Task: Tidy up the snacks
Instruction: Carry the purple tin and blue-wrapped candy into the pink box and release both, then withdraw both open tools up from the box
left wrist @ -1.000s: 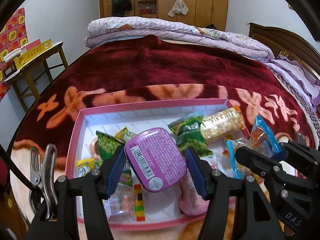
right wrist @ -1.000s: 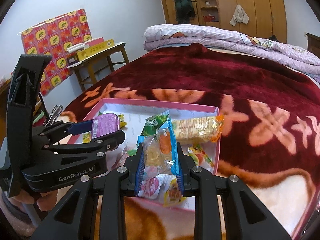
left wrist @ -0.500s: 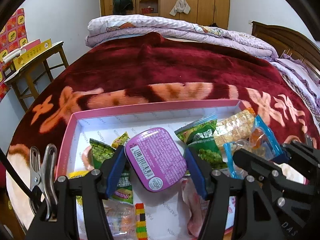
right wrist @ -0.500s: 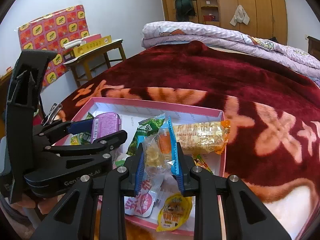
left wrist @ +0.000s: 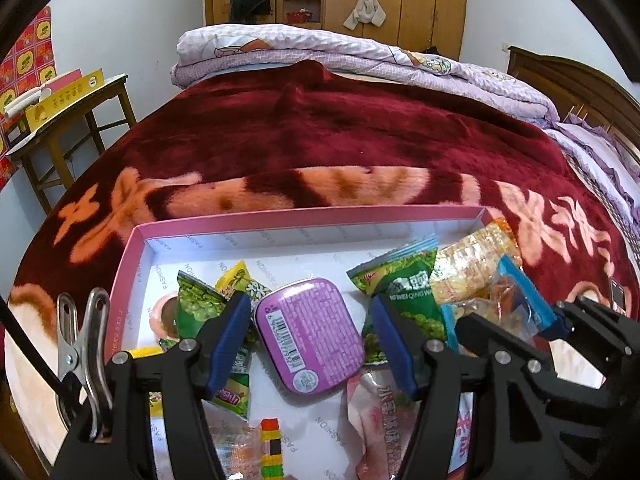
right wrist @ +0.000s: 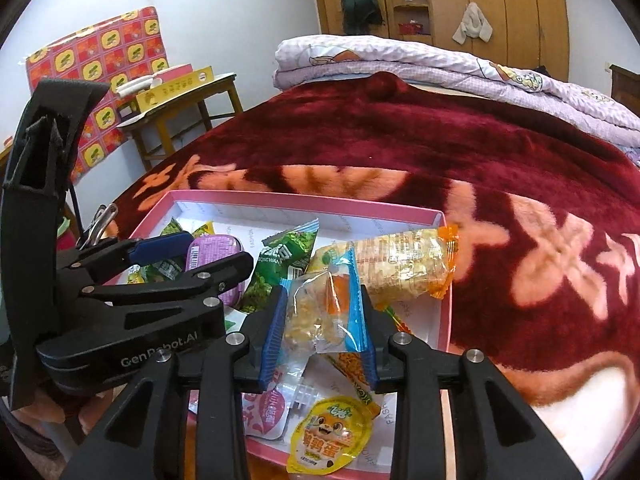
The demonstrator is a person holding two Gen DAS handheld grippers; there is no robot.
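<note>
A pink-rimmed white box (left wrist: 304, 214) of snacks lies on a dark red blanket. My left gripper (left wrist: 310, 304) hangs low over it, its jaws opening. A purple tin (left wrist: 310, 340) lies between the blue pads with a gap on each side, resting on the box floor. To its right, my right gripper (right wrist: 322, 312) is also opening its jaws. A clear packet with blue edges (right wrist: 320, 312) stands between its pads, which still touch both of its sides. Behind lie green pea packets (left wrist: 412, 296) and a yellow rice-cracker pack (right wrist: 400, 264).
Other small snacks fill the near part of the box, among them a yellow pouch (right wrist: 328, 436) and a pink packet (left wrist: 380, 412). A wooden table (left wrist: 68, 92) stands left of the bed. A folded lilac quilt (left wrist: 360, 52) and a headboard (left wrist: 572, 80) lie beyond.
Both grippers sank lower over the box. The left jaws widened and gaps opened beside the purple tin. The right jaws widened and the clear packet spread out between them.
</note>
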